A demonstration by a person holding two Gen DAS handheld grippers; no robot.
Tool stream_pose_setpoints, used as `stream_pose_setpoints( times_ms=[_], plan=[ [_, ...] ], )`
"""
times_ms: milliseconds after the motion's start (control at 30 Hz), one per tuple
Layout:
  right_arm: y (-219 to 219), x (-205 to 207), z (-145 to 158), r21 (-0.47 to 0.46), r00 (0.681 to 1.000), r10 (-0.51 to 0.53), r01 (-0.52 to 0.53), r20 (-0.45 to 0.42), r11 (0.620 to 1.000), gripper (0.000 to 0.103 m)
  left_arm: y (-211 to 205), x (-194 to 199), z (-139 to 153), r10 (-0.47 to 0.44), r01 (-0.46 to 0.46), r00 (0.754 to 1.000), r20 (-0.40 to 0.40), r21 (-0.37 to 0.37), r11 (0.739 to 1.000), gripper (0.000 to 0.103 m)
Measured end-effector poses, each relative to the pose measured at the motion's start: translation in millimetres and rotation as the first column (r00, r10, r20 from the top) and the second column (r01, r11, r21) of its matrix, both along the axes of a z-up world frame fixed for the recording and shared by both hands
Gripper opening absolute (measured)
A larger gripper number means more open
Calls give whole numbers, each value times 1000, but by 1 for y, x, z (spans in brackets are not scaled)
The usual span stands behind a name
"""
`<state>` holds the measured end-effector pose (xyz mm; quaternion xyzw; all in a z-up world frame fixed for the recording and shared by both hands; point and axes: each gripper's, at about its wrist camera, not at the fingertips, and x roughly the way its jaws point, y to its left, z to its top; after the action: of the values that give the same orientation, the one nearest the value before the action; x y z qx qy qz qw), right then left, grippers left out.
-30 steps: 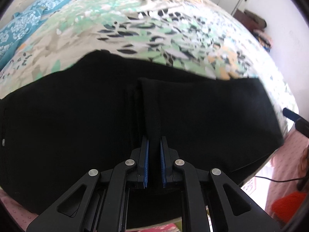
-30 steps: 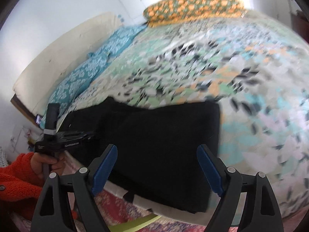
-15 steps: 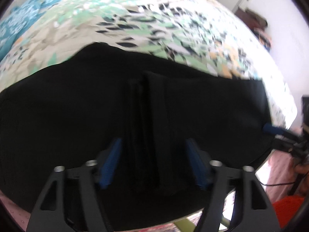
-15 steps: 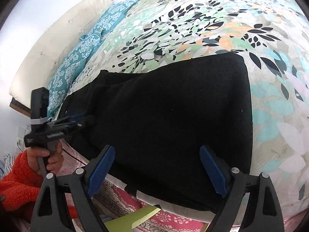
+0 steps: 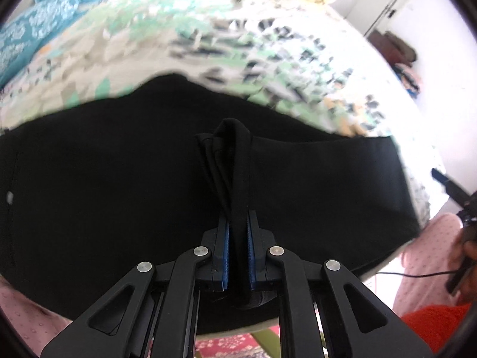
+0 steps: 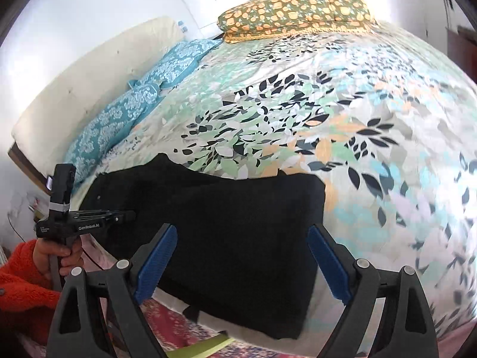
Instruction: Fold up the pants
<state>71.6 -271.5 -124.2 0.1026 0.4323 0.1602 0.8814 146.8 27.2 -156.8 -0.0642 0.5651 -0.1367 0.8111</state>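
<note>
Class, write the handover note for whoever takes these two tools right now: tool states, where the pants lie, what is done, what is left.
Left tool: shut on a pinched ridge of the black pants.
Right tool: open, empty, above the pants' near edge.
Pants: flat, already doubled over, at the near edge of the floral bed.
Done: first fold, mid-cloth pinch.
Left: right tool grips, then fold again and smooth.

The left gripper (image 5: 237,238) points steeply down, its blue-padded fingers (image 5: 225,247) pinched together on a raised fold of the pants (image 5: 232,179) — the cloth runs up between the pads. A hand (image 6: 58,256) in an orange sleeve (image 6: 21,292) grips its handle from below. The right gripper (image 6: 241,256) is tilted down less steeply, its fingers (image 6: 156,256) spread wide with nothing pressed between them — it hovers above the pants, touching nothing.
</note>
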Motion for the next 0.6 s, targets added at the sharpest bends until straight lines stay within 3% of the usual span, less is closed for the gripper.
stream_pose_setpoints(
  times_ms=[67, 200, 300, 400, 467, 600],
  plan=[
    [4, 10, -8, -20, 1000, 4, -5, -27, 1000, 90, -3, 1, -9, -4, 4, 1000, -9, 18, 1000, 9],
    [19, 39, -77, -119, 962, 30, -64, -270, 991, 93, -6, 1, -8, -17, 17, 1000, 3, 33, 999, 9],
    [30, 35, -70, -185, 970, 48, -94, -237, 978, 99, -4, 1, -9, -13, 13, 1000, 3, 25, 1000, 10],
    [22, 34, -41, -80, 983, 41, -56, -182, 995, 98, -3, 1, -9, -8, 7, 1000, 2, 16, 1000, 10],
    [16, 41, -23, -60, 991, 17, -25, -135, 998, 98, -2, -1, -10, -7, 7, 1000, -2, 15, 1000, 10],
    [12, 66, -28, -72, 991, -8, -2, -135, 997, 98, -2, -1, -10, -9, 9, 1000, -3, 19, 1000, 11]
  ],
)
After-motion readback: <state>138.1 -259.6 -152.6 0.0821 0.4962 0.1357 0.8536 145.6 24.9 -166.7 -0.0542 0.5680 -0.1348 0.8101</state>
